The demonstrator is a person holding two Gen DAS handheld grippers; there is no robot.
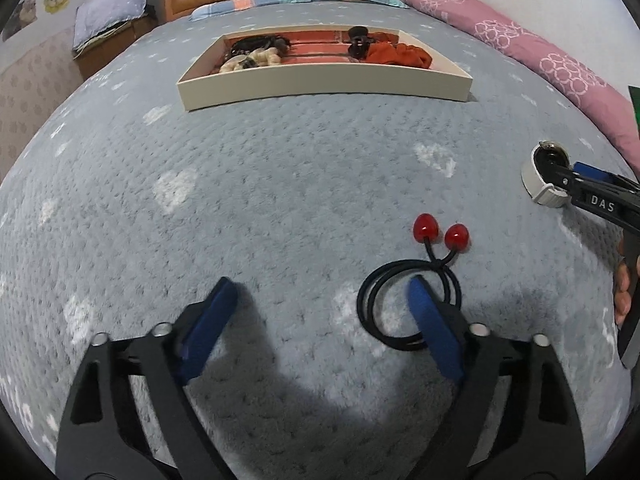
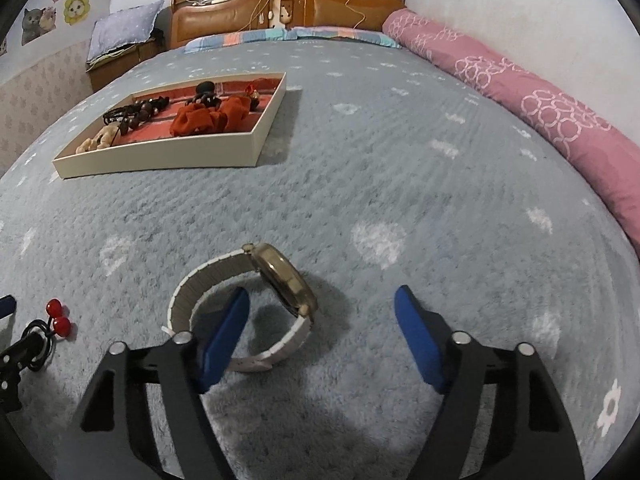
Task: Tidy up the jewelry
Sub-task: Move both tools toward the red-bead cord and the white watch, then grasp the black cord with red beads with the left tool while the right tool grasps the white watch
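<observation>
A black hair tie point(image 1: 370, 296) with two red heart beads point(image 1: 440, 232) lies on the grey-blue blanket. My left gripper point(image 1: 320, 284) stands open low over it, with its right finger inside the tie's loop and its left finger on bare blanket. A watch point(image 2: 286, 280) with a white band point(image 2: 188, 292) and a gold case stands on its side. My right gripper point(image 2: 322, 293) is open around it: the left finger reaches into the band's loop and the case sits between the pads, untouched. The cream jewelry tray point(image 1: 320, 84) lies farther up the bed.
The tray point(image 2: 160, 156) has a red lining and holds a red scrunchie point(image 2: 212, 118), a black claw clip, dark beads and a beige tie. A rolled pink quilt point(image 2: 540, 108) runs along the right edge. The wooden headboard point(image 2: 288, 4) is at the back.
</observation>
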